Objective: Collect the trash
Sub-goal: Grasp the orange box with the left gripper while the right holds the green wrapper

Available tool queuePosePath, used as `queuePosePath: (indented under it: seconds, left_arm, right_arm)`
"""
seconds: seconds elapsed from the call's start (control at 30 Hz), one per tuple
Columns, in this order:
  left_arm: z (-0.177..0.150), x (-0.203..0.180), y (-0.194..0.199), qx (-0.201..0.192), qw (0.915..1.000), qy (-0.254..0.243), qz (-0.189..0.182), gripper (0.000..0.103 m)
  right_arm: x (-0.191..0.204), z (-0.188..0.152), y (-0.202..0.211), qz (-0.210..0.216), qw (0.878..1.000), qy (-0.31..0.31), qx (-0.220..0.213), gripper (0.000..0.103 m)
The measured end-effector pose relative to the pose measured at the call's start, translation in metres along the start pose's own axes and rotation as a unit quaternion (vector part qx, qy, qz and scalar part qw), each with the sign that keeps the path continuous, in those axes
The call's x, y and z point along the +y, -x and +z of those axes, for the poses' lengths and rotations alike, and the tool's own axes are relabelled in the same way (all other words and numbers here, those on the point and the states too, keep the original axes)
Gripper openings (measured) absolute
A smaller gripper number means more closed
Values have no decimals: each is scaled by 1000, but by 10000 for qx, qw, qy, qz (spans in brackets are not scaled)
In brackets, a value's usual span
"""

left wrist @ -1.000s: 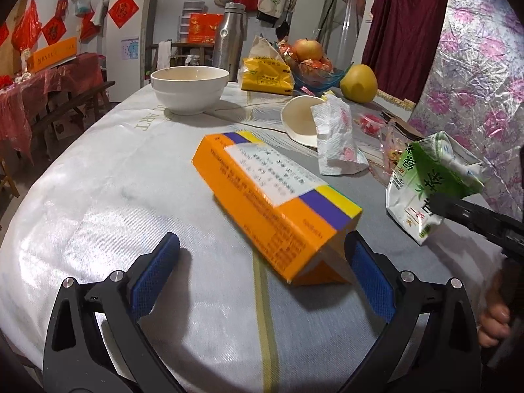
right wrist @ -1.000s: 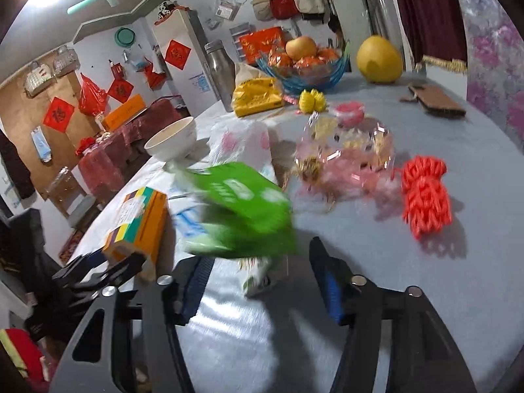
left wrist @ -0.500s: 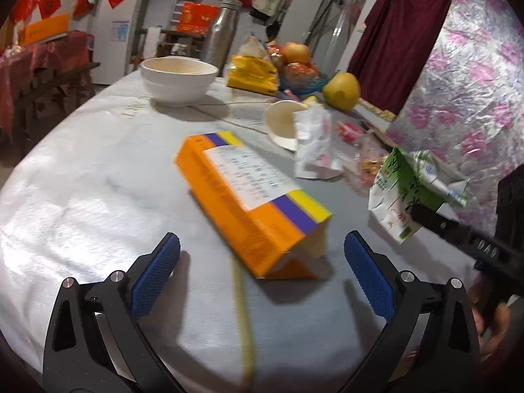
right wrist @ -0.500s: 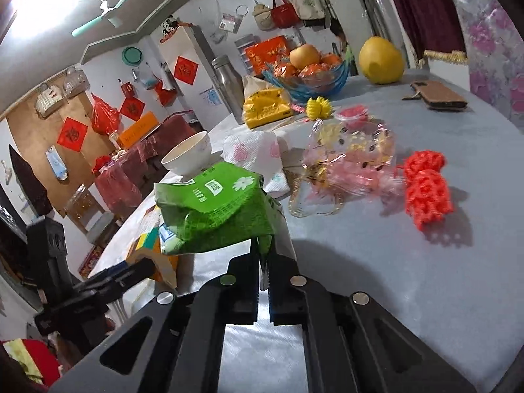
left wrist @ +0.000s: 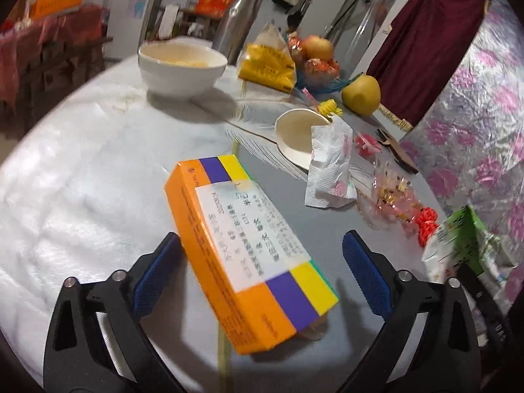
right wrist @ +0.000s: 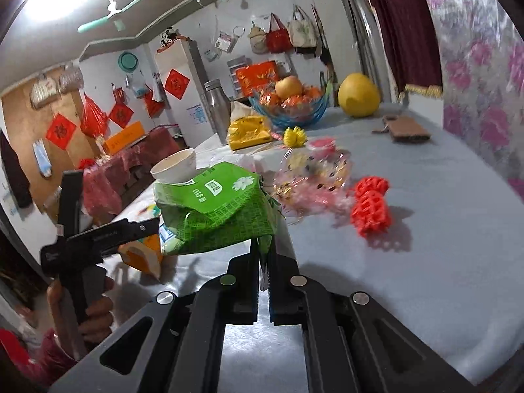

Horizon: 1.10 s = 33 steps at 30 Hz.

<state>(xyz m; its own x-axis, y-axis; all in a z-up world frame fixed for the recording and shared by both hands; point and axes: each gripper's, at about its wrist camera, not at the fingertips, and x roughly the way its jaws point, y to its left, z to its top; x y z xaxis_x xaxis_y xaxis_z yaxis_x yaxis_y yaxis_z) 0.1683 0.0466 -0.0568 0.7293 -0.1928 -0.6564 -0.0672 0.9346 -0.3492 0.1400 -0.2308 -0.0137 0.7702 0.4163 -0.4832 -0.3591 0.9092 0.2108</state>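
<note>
An orange box (left wrist: 252, 255) with purple and yellow bands lies on the table between the fingers of my left gripper (left wrist: 262, 275), which is open around its near end. My right gripper (right wrist: 263, 262) is shut on a crumpled green wrapper (right wrist: 216, 216) and holds it above the table; the wrapper also shows at the right edge of the left wrist view (left wrist: 468, 245). The orange box shows partly behind the wrapper (right wrist: 140, 255). A crumpled floral tissue (left wrist: 330, 167) and a paper cup on its side (left wrist: 294, 134) lie beyond the box.
A white bowl (left wrist: 181, 67), steel flask (left wrist: 239, 19), yellow bag (left wrist: 267, 67), fruit bowl (right wrist: 291, 104) and pomelo (right wrist: 358, 95) stand at the back. Clear candy wrap (right wrist: 311, 177), a red mesh (right wrist: 371, 206) and a brown wallet (right wrist: 407, 129) lie on the right.
My right gripper closed on the green wrapper and lifted it. My left gripper moved forward so that its open fingers flank the orange box.
</note>
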Motion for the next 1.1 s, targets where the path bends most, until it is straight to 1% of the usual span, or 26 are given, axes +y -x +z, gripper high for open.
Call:
queuePosePath:
  seconds: [0.07,0.1,0.17,0.23,0.33,0.43,0.53,0.6,0.67,0.73,0.8,1.0,1.1]
  left_arm:
    - [-6,-6,3,5,9996,-278,-21,70]
    - [-8,-8,4,-7,9994,-337,-57,66]
    - [-11,-11,9,-72,9990,-434,-73,65]
    - [-14,-14,17,-214,9983,-530,-65,65]
    - [-14,-20,26,-344,9975,-617,-70,64]
    - [-14,-27,34,-405,9966,-706,-151,63]
    - [-15,-37,41,-491,9952,-821,-226,63]
    - [-15,-43,44,-512,9944,-884,-280,62]
    - [-16,-51,48,-541,9933,-960,-340,61]
    - [-17,-58,51,-562,9923,-1026,-398,61]
    - [-18,-65,53,-571,9914,-1086,-462,61]
    - [-20,-86,56,-481,9888,-1211,-733,60]
    - [-23,-97,55,-446,9876,-1286,-788,60]
  right_arm:
    - [3,-3,4,-198,9996,182,-90,5]
    - [5,-6,7,-312,9990,282,-141,5]
    - [9,-10,14,-583,9965,528,-292,5]
    - [12,-14,23,-757,9938,712,-406,5]
    - [11,-16,35,-864,9921,768,-481,5]
    - [3,-18,49,-894,9924,655,-535,5]
    - [-10,-17,62,-666,9962,302,-481,5]
    - [-25,-17,67,-424,9982,-73,-407,5]
    - [-46,-18,75,-105,9976,-597,-337,5]
    - [-64,-22,85,58,9946,-980,-331,5]
    - [-76,-27,93,45,9926,-1155,-373,5]
    - [-107,-53,130,-311,9879,-1428,-524,5]
    - [-119,-63,141,-402,9853,-1564,-557,5]
